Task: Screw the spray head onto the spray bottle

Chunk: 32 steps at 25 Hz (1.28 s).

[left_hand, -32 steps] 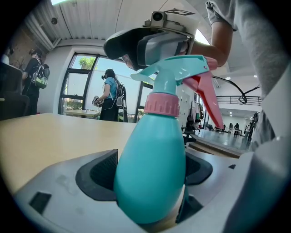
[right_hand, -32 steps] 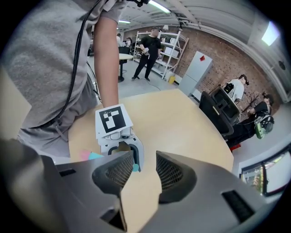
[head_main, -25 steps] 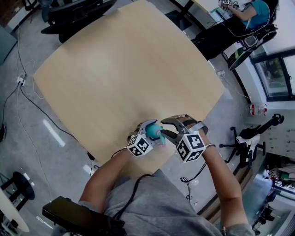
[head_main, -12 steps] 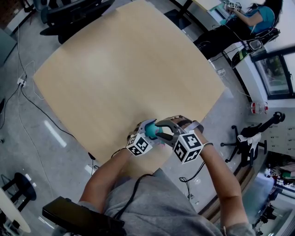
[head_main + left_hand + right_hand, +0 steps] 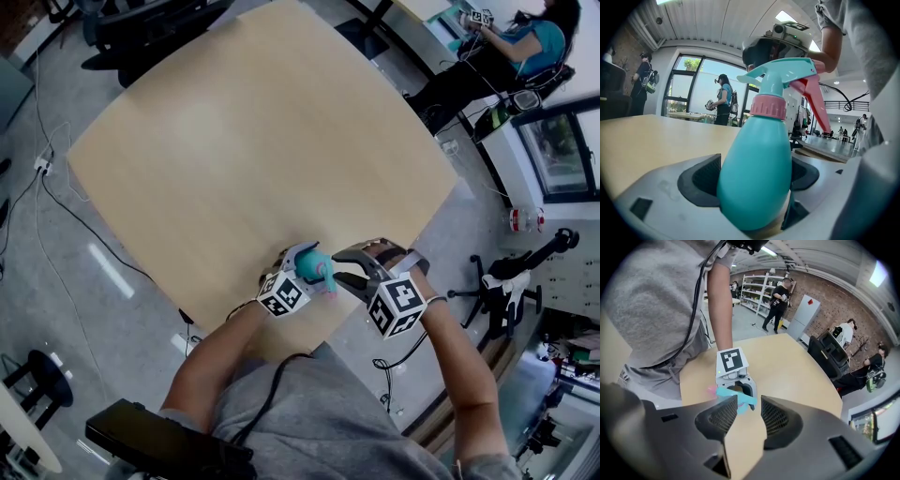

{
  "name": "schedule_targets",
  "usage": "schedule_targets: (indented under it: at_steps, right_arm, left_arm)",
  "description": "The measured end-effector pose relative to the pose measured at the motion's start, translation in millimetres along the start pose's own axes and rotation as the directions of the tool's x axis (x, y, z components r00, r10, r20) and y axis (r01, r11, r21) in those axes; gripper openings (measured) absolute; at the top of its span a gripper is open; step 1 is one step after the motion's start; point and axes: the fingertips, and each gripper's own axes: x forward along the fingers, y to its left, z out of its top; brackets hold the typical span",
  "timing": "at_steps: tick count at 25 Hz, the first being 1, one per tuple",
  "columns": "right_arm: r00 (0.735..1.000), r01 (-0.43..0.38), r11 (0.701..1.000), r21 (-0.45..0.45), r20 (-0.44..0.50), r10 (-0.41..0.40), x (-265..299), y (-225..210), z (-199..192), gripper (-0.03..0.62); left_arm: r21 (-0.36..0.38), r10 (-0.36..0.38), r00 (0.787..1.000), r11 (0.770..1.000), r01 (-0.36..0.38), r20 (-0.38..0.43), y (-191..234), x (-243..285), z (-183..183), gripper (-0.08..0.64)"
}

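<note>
Wooden table (image 5: 253, 141) fills the centre of the head view. Left gripper (image 5: 754, 180), lower centre at the table's lower edge, jaws clamped on the upright teal spray bottle (image 5: 757, 154). Right gripper (image 5: 749, 414) just beside it, jaws spread, gripping nothing. Spray head (image 5: 787, 75) sits atop the bottle

Large open lab or workshop hall, by every sign. Bare grey floor (image 5: 56, 244) under a plain wooden table (image 5: 253, 141), with a black rolling office chair (image 5: 502, 291) off to one side. Brick wall (image 5: 834, 301) at the back, white shelving (image 5: 757, 296) against it, tall windows (image 5: 701, 89) and a ribbed ceiling (image 5: 708, 21) overhead. Elsewhere, a standing person (image 5: 724, 98) wearing a backpack and a seated person (image 5: 525, 42) at another table.
</note>
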Motion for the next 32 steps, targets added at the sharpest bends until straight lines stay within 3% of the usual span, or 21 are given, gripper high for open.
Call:
schedule_targets:
  at_steps: [6, 13, 25, 32]
  right_arm:
    - [0.999, -0.011, 0.994, -0.107, -0.031, 0.007, -0.3, -1.9, 0.7, 0.16]
    - [0.999, -0.029, 0.989, -0.146, -0.047, 0.022, 4.8, -6.2, 2.5, 0.16]
    - [0.999, -0.032, 0.995, -0.098, -0.033, 0.029, 6.2, -8.3, 0.5, 0.16]
    - [0.999, -0.03, 0.987, -0.157, -0.043, 0.023, 5.7, -4.7, 1.2, 0.16]
  left_arm:
    - [-0.007, -0.007, 1.0, 1.0, 0.007, 0.002, 0.8, 1.3, 1.1, 0.373]
    - [-0.012, -0.014, 1.0, 1.0, 0.014, 0.009, 6.6, -1.8, -0.1, 0.374]
    - [-0.009, -0.032, 0.999, 0.999, 0.032, 0.007, 2.3, -1.3, -0.4, 0.374]
    - [-0.001, -0.043, 0.999, 0.999, 0.043, 0.003, 0.9, -1.8, -0.6, 0.376]
